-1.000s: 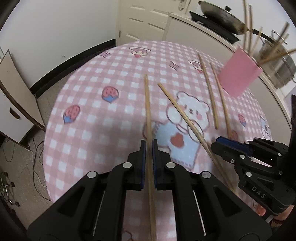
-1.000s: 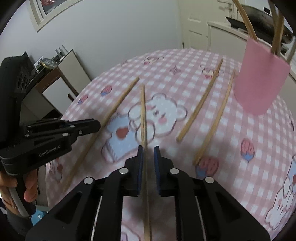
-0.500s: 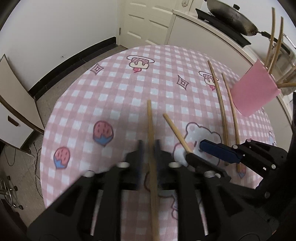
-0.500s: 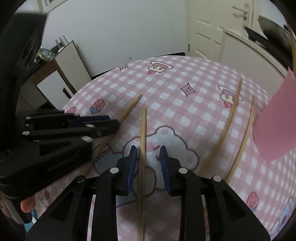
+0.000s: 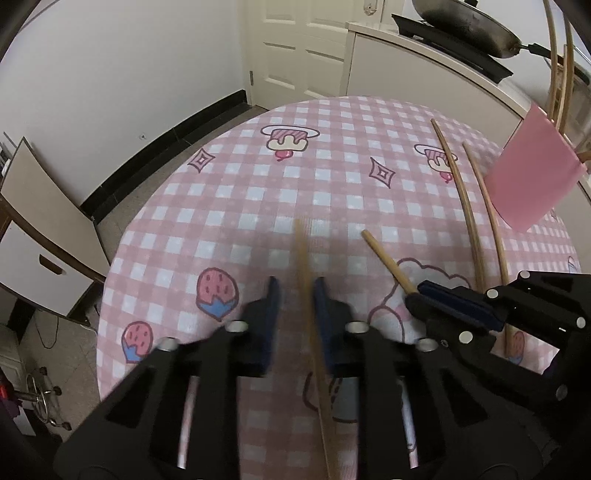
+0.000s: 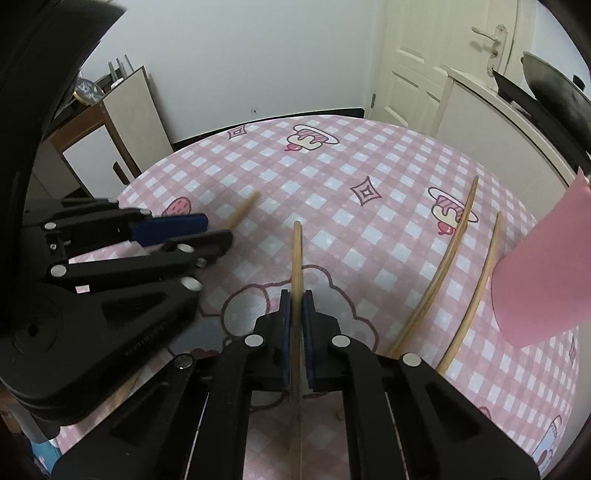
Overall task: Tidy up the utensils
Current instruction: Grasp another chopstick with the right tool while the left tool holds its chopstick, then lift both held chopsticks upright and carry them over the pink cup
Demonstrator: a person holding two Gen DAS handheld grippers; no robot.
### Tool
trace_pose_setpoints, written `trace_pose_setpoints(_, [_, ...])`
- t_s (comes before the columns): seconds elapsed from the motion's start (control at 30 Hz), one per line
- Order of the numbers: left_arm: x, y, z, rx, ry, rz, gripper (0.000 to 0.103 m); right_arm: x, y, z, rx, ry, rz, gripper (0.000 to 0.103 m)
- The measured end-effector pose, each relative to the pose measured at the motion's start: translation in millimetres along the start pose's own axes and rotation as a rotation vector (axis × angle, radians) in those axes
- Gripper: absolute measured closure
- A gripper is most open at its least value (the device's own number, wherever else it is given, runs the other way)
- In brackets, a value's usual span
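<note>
My left gripper (image 5: 294, 291) is open, its jaws wide around a wooden chopstick (image 5: 308, 280) that runs between them, blurred. My right gripper (image 6: 294, 306) is shut on another chopstick (image 6: 296, 254), which points forward over the pink checked tablecloth (image 6: 332, 177). In the left wrist view the right gripper (image 5: 458, 302) holds its chopstick (image 5: 388, 262) at the right. In the right wrist view the left gripper (image 6: 177, 230) is at the left with its chopstick tip (image 6: 243, 210). Two more chopsticks (image 5: 467, 206) lie on the cloth near a pink holder (image 5: 532, 181) with several chopsticks in it.
The two loose chopsticks (image 6: 443, 266) lie side by side left of the pink holder (image 6: 546, 284). A white counter with a black wok (image 5: 465, 26) stands behind the round table. A white cabinet (image 5: 33, 236) stands at the left, beyond the table's edge.
Both grippers have moved forward along their chopsticks. My left gripper has opened around its chopstick. My right gripper opened half a second ago and has shut on its chopstick again.
</note>
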State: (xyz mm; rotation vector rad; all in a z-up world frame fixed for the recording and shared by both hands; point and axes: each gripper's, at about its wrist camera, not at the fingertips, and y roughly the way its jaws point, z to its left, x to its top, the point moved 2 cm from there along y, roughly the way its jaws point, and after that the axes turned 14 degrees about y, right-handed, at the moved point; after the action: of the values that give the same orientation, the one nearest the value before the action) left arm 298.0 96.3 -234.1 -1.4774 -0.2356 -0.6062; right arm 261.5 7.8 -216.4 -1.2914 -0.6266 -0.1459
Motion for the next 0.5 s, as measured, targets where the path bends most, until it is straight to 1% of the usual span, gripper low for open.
trace_pose_setpoints(0.03, [0,1,-2,0.004,0.004,-0.003,0.095,0,-2,0,0.006,0.007,-0.002,0.098])
trace_pose_setpoints(0.1, [0,0,-3,0.004,-0.001,-0.008,0.096,-1,-5,-2,0.031,0.028,0.0,0.098])
trace_pose_setpoints(0.17, [-1,-4,-1,-0.044,-0.037,-0.023,0.097,-1,-12,-1,0.048,0.038,-0.01,0.098])
trace_pose_setpoints(0.2, [-2,-9,-1,-0.05,-0.042,-0.03,0.097,-1,-17,-1,0.058,0.042,-0.019,0.098])
trace_pose_setpoints(0.3, [-1,-30,-1,-0.047,-0.044,-0.074,0.097,0,-37,0,0.08,0.051,-0.056,0.098])
trace_pose_setpoints(0.5, [4,-95,-3,-0.081,-0.061,-0.209,0.097,2,-87,0,0.124,0.068,-0.154,0.098])
